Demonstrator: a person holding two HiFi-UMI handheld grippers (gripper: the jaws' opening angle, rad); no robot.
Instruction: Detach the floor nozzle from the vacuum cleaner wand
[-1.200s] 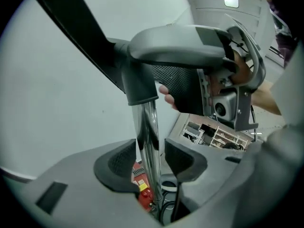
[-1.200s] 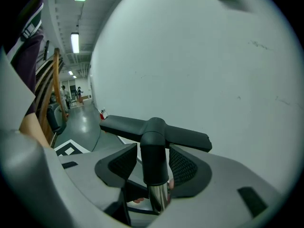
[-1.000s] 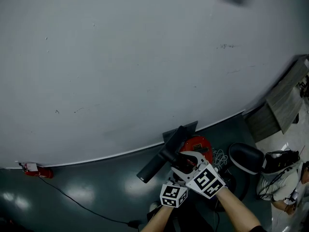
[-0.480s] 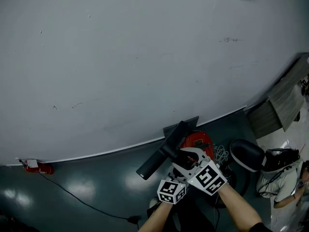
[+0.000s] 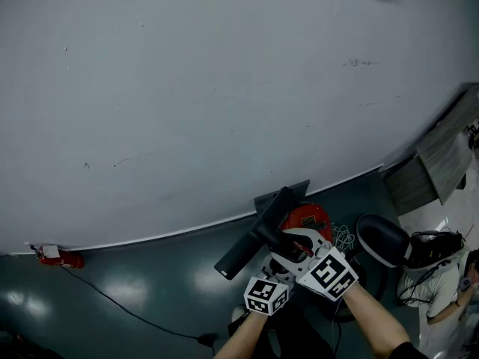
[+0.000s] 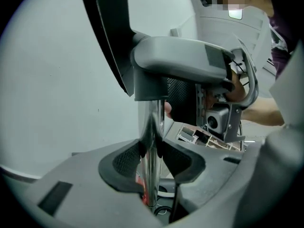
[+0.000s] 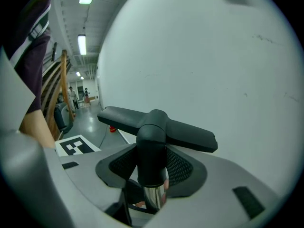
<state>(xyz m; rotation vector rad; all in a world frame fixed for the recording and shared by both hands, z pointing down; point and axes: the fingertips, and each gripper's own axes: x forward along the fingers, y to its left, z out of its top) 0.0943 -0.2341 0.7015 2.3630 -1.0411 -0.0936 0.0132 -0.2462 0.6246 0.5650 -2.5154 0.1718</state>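
Note:
The black floor nozzle (image 5: 253, 235) is held up in front of the wall, its bar (image 7: 156, 127) crossing the right gripper view. My right gripper (image 7: 152, 167) is shut on the nozzle's black neck, and its jaws have just been closing on it. Below the neck the chrome wand (image 7: 153, 196) comes out. My left gripper (image 6: 152, 156) is shut on that chrome wand (image 6: 153, 127), its jaws also just having closed in, pads against the tube. In the head view the left gripper (image 5: 271, 277) sits just below the right gripper (image 5: 294, 250).
A pale wall (image 5: 224, 88) fills the space ahead. On the dark floor are the red vacuum body (image 5: 307, 217), a white cable coil (image 5: 342, 239), a black rounded seat (image 5: 382, 244) and a small red object (image 5: 60, 259) with a black cord (image 5: 120, 309). A person (image 5: 441, 290) sits at right.

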